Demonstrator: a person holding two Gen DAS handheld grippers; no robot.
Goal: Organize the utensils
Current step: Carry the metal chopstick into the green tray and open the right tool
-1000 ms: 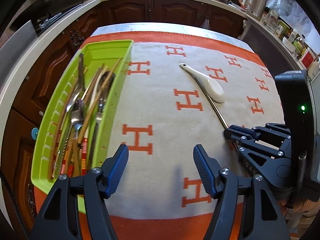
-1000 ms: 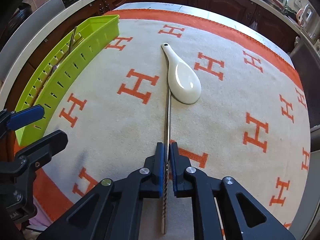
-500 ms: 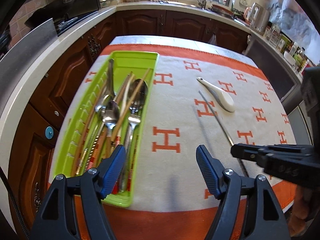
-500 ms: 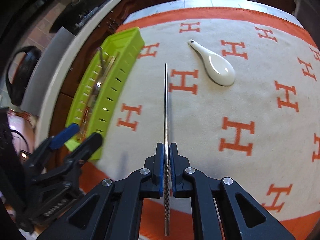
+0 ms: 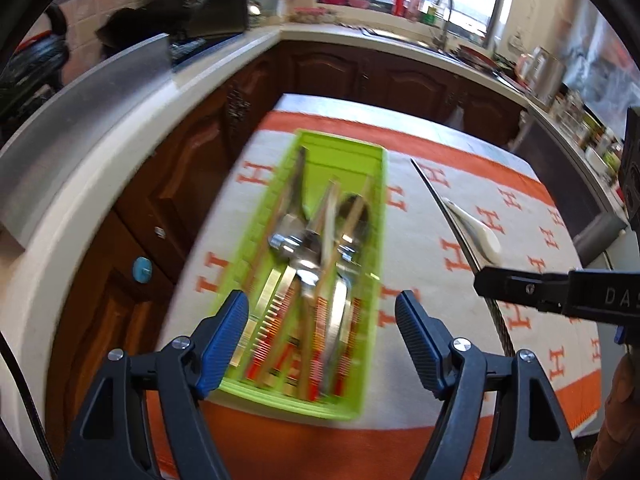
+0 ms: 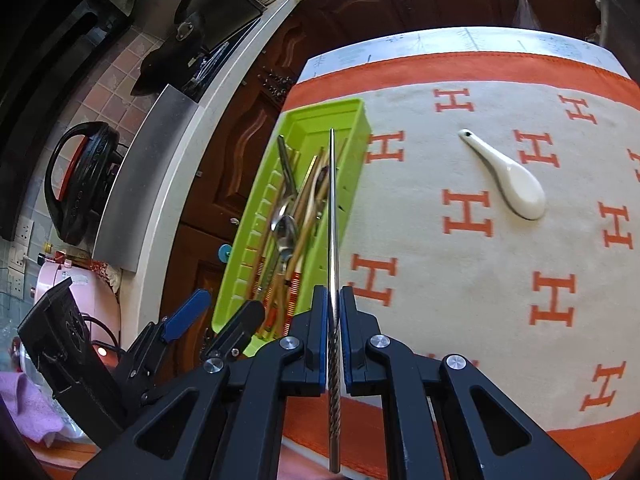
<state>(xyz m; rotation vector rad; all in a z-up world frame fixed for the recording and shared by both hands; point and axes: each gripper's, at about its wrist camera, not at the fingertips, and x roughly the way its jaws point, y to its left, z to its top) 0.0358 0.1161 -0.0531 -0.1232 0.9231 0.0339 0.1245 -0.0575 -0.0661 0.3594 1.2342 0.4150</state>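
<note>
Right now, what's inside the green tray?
The tray holds a loose pile of metal spoons and wooden chopsticks, some with red-striped handles. Its floor under the pile is covered.

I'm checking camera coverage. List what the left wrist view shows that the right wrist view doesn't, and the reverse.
Left wrist only: the window and sink tap at the back counter. Right wrist only: the black kettle, and the right gripper with its jaws shut on the metal chopstick. Both: the green tray of cutlery, the white spoon, the open left gripper.

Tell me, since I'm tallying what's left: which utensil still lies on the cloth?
The white spoon. The others sit in the green tray, bar the chopstick in the right tongs.
</note>
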